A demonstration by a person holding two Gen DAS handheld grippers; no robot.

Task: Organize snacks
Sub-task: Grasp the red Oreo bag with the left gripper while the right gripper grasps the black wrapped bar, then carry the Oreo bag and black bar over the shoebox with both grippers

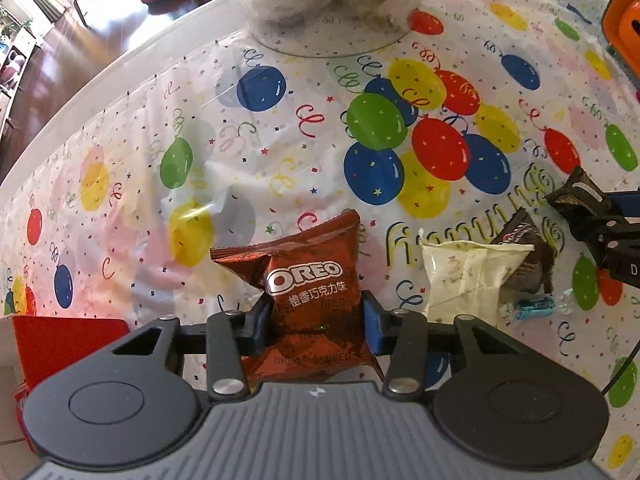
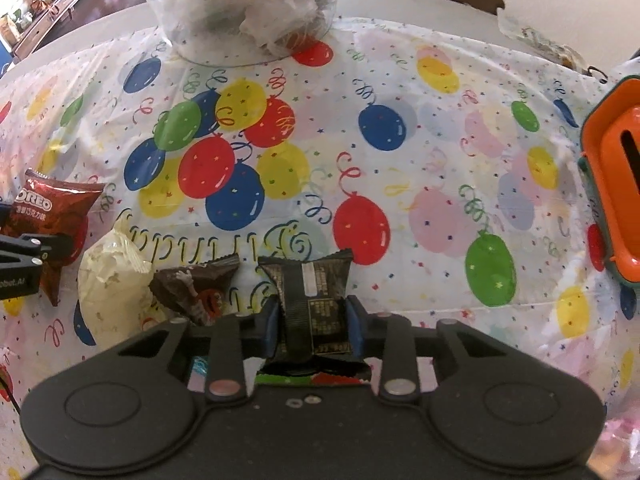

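Note:
A brown-red Oreo packet (image 1: pixel 308 280) lies on the balloon-print tablecloth (image 1: pixel 280 152), and my left gripper (image 1: pixel 316 320) is shut on it, pads pinching both sides. The right wrist view shows that same Oreo packet (image 2: pixel 52 208) at the far left. My right gripper (image 2: pixel 312 320) is shut on a black snack packet (image 2: pixel 308 280), which stands crumpled between the blue pads. From the left wrist, this black packet (image 1: pixel 572 196) shows at the right edge. Between the two grippers lie a cream packet (image 1: pixel 464 276) and a dark brown packet (image 1: pixel 528 256).
A clear plastic container (image 2: pixel 240 8) of pale wrapped items stands at the far side of the table. An orange box (image 2: pixel 616 184) sits at the right edge. A red box (image 1: pixel 60 348) lies near left. A small blue wrapped candy (image 1: pixel 536 308) rests beside the cream packet.

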